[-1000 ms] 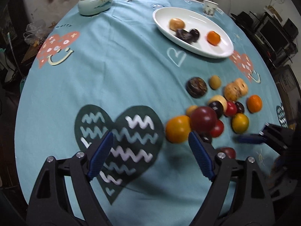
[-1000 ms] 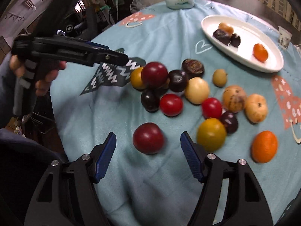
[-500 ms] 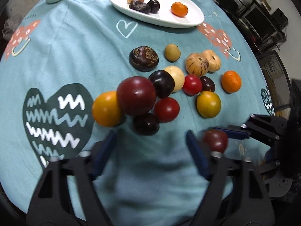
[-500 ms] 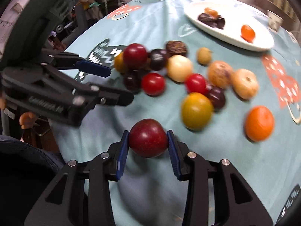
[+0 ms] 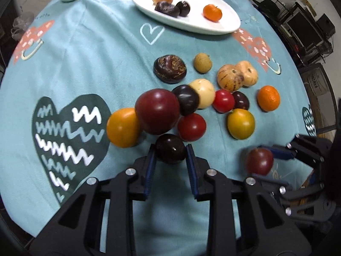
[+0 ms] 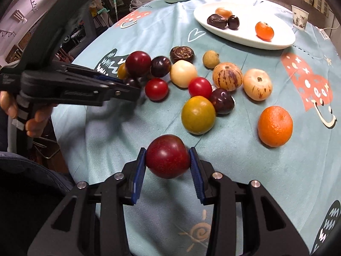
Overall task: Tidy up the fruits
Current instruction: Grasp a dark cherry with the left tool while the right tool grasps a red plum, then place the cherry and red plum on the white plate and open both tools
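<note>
Two hand-held grippers work over a round desk [image 5: 89,49] covered in a light blue cloth printed with hearts. At about 9 o'clock in the left wrist view lies a dark green heart print with white zigzags [image 5: 68,132]. Just right of it sits a yellow-orange round fruit [image 5: 122,128], touching a large dark red plum [image 5: 157,111] at centre. The left hand-held gripper [image 5: 170,155], at 6 o'clock, has just been closing and now has its blue pads clamped on a small, nearly black round fruit [image 5: 170,151] that rests on the cloth against the cluster. Beyond it, toward 12 o'clock, a white oval plate [image 5: 226,19] carries four fruits, among them a small orange mandarin [image 5: 212,12]. Loose fruit spreads toward 3 o'clock: a bright red tomato-like fruit [image 5: 191,127], a yellow-green round fruit [image 5: 240,123], and an orange mandarin on the cloth [image 5: 268,98].

The right hand-held gripper [image 6: 168,162], seen at 6 o'clock in its own view, is clamped on a dark red round plum [image 6: 168,155], held near the desk's front edge, apart from the other fruit. At 9 o'clock there, a person's hand [image 6: 25,115] holds the left tool's handle.
</note>
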`<state>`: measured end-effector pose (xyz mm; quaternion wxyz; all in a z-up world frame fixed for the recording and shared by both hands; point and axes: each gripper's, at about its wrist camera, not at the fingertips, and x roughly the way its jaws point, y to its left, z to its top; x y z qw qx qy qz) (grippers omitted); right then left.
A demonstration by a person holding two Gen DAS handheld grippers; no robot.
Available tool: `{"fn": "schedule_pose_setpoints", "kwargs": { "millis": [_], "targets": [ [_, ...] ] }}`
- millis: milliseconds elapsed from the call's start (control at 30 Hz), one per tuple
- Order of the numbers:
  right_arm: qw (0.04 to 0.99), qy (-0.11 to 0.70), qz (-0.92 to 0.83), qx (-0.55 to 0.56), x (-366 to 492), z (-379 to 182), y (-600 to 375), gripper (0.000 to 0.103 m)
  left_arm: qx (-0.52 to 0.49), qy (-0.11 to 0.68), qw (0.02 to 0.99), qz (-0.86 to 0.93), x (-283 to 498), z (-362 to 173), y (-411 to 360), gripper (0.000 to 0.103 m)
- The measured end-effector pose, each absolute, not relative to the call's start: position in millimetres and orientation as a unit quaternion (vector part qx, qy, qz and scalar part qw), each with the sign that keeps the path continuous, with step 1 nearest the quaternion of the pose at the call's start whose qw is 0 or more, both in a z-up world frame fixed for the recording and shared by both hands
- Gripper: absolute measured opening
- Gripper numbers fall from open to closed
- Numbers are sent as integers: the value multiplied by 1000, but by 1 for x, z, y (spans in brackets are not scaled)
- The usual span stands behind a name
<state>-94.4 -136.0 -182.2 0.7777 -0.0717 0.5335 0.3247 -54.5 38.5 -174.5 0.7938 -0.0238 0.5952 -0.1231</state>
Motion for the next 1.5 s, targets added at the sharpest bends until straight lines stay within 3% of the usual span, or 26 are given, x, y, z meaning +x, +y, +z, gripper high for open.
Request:
{"fn": "schedule_pose_setpoints", "kwargs": {
  "millis": [267,633,1033,1500],
  "targets": [
    [784,523,330,-54,-93,-175,-137,41,29,546,825,-141,-58,-129,27,28],
    [805,502,314,-29,-77,-158,-148,40,82,501,845,-167,1,-94,-18,28],
    [872,409,265,-39,32,-83,-176,40,75,453,870,-178,91,-65,-33,28],
    [876,419,238,-35,151,-105,-171,40,53,476,861,-172,171,-108,-26,28]
  ]
}}
